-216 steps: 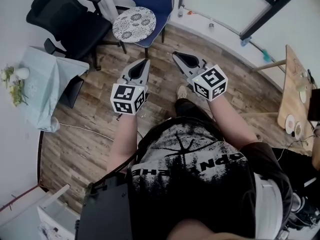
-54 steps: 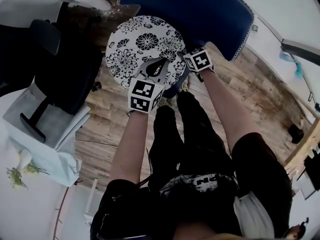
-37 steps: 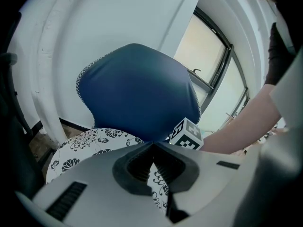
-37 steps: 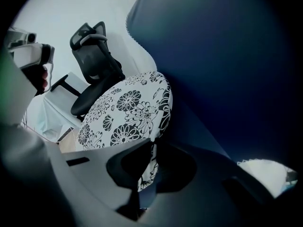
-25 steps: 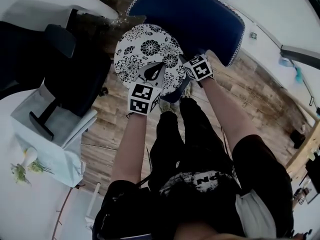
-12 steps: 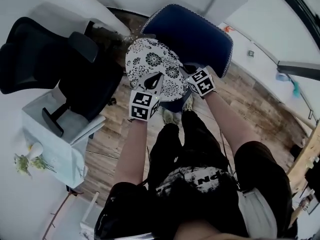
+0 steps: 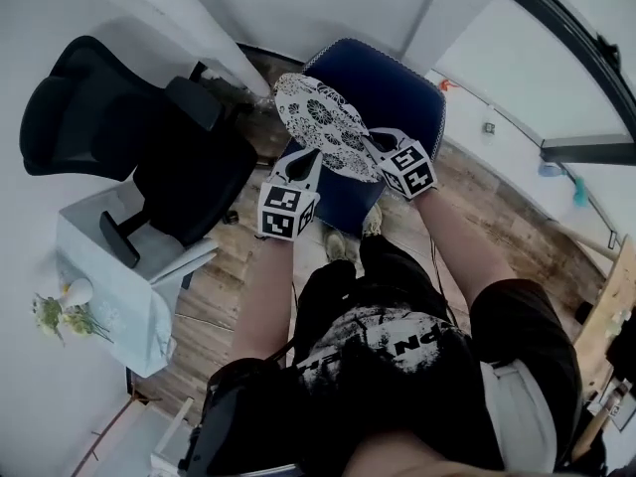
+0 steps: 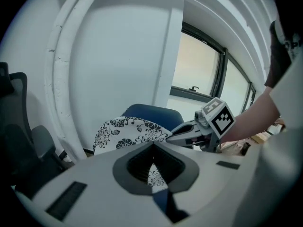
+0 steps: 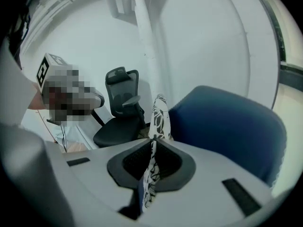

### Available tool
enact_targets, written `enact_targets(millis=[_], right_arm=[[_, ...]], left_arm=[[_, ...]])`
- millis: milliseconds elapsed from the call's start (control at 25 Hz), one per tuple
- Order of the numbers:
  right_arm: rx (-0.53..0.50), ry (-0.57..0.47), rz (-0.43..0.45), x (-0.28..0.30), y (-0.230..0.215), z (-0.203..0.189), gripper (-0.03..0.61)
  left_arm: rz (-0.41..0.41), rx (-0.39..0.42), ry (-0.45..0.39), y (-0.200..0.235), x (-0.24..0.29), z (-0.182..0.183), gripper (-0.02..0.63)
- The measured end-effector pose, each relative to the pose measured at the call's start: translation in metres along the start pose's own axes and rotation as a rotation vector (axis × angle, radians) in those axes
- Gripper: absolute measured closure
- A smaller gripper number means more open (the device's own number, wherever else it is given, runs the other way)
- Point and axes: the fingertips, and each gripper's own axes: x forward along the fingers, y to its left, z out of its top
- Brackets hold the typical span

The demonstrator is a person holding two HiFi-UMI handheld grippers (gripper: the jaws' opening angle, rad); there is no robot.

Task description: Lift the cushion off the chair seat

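The round flowery cushion (image 7: 326,125) is up in the air, above the seat of the blue chair (image 7: 397,92) and in front of the chair's back. It looks clear of the seat, though the head view does not show the gap well. Two grippers hold it. The left gripper (image 7: 306,162) is pinching the rim on the side away from the chair's back. Its fingers are squeezed close, with flowery cloth showing between them. The right gripper (image 7: 371,144) is pinching the rim a little way round from there, closer to the chair's back. Its fingers are pressed almost together, with the thin edge of the cushion caught between them. The cushion sticks out from both sets of fingers toward the chair's back. It is a flat circle, so no side is longer than another. It is tipped, and from the right gripper it is seen almost edge on. Both hands are on the same half of the rim, so the half nearest the chair's back has nothing holding it up. I think that half could flop or bump the chair's back. The next move should bring the cushion away from the chair's back, with both hands going the same way so that it does not twist.
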Motion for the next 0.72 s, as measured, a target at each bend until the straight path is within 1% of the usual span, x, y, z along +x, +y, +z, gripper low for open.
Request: enact_targets(millis=[240,400,520,720], right_arm=[[-0.103,-0.066,-0.027,-0.03,0.009,0.045,0.549],[-0.101,-0.135,-0.044,-0.053,0.012,0.078,0.549],[-0.084,-0.194,-0.05,-0.074,0.018,0.1,0.549],[-0.104,-0.298,-0.052,-0.102,0.021,0.147,0.549]], left_arm=[[0.025,0.02,-0.048,0.006,-0.024,0.028,0.601],[0.057,0.034,-0.092,0.013,-0.037,0.05,0.601],[0.076,0.036,-0.115,0.015,-0.049,0.061,0.601],[0.114,0.053,-0.165,0.027,-0.065,0.086,0.601]])
